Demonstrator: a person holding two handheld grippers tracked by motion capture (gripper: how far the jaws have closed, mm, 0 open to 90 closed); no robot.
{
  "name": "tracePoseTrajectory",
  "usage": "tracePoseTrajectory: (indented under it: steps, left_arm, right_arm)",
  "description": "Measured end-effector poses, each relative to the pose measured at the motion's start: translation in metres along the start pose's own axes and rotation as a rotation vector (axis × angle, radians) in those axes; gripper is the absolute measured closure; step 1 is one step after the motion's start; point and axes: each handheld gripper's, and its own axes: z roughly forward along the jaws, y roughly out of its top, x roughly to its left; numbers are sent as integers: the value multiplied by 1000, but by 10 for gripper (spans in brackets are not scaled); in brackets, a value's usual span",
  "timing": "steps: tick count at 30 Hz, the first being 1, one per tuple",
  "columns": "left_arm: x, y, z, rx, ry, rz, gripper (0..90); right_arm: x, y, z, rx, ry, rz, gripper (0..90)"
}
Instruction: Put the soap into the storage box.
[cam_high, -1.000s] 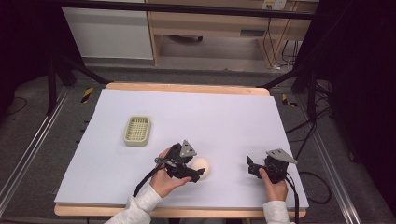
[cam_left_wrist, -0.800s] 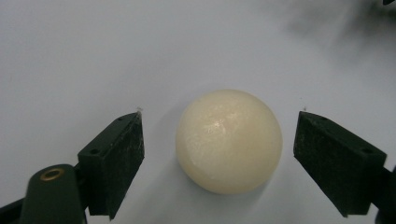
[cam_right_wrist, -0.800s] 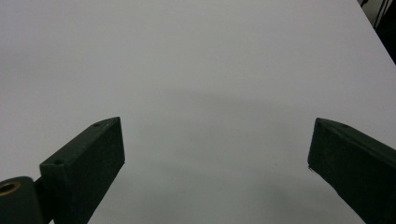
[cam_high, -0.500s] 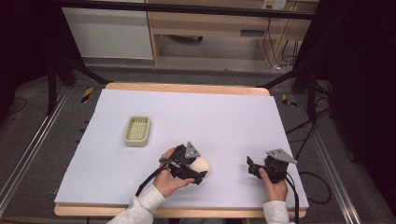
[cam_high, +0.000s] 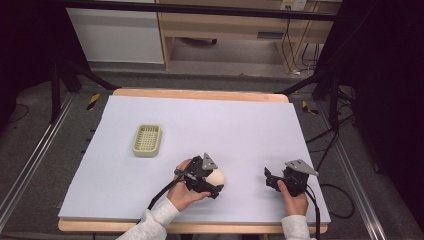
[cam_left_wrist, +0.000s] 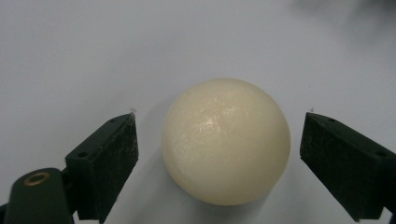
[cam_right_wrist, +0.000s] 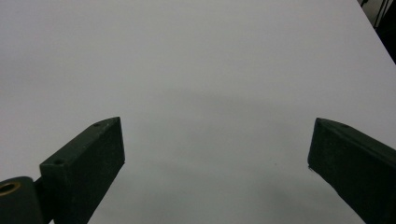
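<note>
A smooth cream ball (cam_left_wrist: 226, 142) rests on the white table sheet between the two black pads of my left gripper (cam_left_wrist: 220, 115). There is a gap on each side of the ball, so the jaws stand open around it. From above, the ball (cam_high: 216, 176) lies near the table's front, with the left gripper (cam_high: 219, 183) lying low around it in the person's left hand. My right gripper (cam_high: 267, 179) stays near the front right, pointing left. Its jaws (cam_right_wrist: 212, 121) are wide open over bare sheet.
A small pale green basket (cam_high: 147, 140) sits on the left half of the white sheet (cam_high: 225, 120). The wooden table edge (cam_high: 200, 94) runs along the back. Cables trail from both grippers toward the front edge.
The left hand has shifted slightly at the ball, and the ball shows a little more from above. The right hand has not moved.
</note>
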Motion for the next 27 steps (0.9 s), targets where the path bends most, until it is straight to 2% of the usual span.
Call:
tracePoseTrajectory:
  steps: [7,27]
  left_arm:
    - [1,0,5,28,-2,11,133]
    - [-1,-2,15,67,-13,27,204]
  right_arm:
    - [0,0,0,1,1,0,41]
    - [0,0,0,2,0,0,42]
